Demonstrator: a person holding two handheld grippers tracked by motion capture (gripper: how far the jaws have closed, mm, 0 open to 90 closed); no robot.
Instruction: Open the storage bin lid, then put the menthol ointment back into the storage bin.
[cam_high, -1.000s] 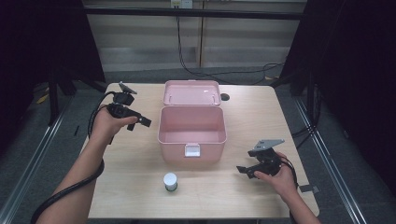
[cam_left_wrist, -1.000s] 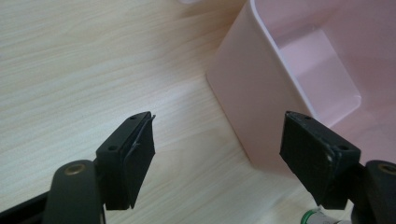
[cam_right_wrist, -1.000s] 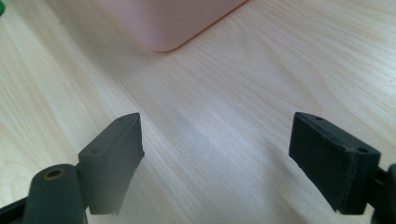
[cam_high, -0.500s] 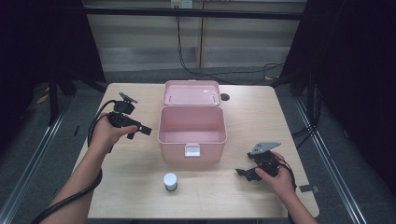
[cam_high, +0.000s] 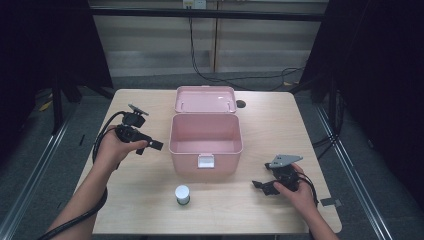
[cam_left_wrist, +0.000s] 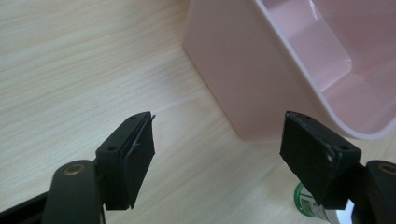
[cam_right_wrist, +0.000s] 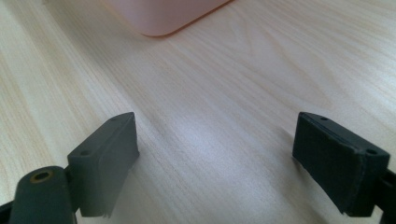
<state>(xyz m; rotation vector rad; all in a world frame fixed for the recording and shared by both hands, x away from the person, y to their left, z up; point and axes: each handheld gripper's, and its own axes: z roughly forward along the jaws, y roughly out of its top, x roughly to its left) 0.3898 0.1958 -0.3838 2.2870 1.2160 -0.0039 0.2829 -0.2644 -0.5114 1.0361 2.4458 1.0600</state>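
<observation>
A pink plastic box (cam_high: 205, 145) stands mid-table with its lid (cam_high: 205, 100) swung back and its inside bare. My left gripper (cam_high: 156, 145) is held by a hand just left of the box, pointing at its left wall, jaws open and holding nothing. In the left gripper view the box wall (cam_left_wrist: 243, 74) lies beyond the left gripper (cam_left_wrist: 219, 140), and a small bottle (cam_left_wrist: 306, 207) peeks out behind the right jaw. The same white-capped bottle (cam_high: 182, 194) stands in front of the box. My right gripper (cam_high: 260, 186) rests low near the front right, open over bare wood (cam_right_wrist: 215, 140).
The wooden table (cam_high: 260, 120) carries a small dark hole (cam_high: 241, 104) beside the lid. Black cables (cam_high: 100, 145) trail from the left gripper. A piece of tape (cam_high: 330, 202) sits at the front right edge. Dark floor and metal rails surround the table.
The left hand has brought its gripper a little toward the near side of the table, staying beside the box's left wall. The right gripper has hardly moved.
</observation>
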